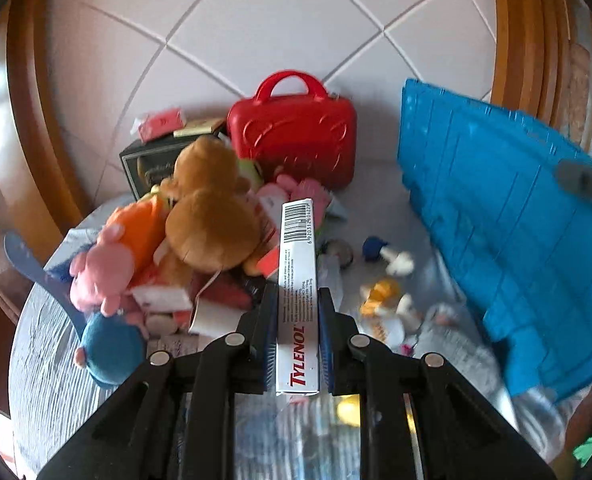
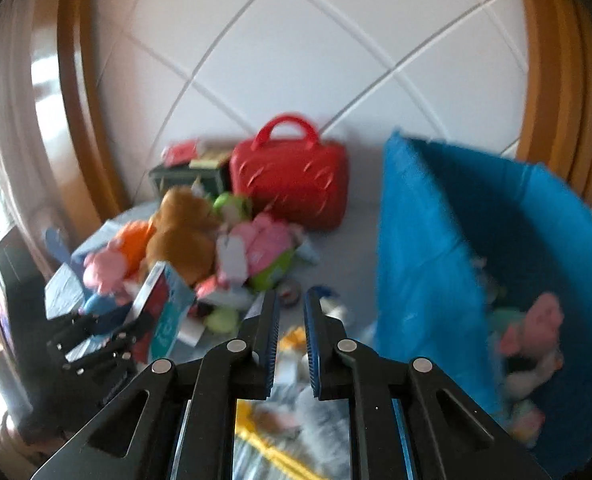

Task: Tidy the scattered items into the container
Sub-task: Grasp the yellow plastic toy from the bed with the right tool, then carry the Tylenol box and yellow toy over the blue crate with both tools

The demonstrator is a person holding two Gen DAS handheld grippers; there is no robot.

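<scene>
Left wrist: left hand-held gripper [image 1: 297, 300] clamping one Tylenol box [image 1: 298, 280]; right hand-held gripper [image 2: 290, 300] closed, empty.

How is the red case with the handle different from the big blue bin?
The red case is closed, while the blue bin is open on top with soft toys inside. The red case has a carry handle; no handle shows on the blue bin. The red case looks smaller than the blue bin. Both sit on the same table by the tiled wall.
</scene>
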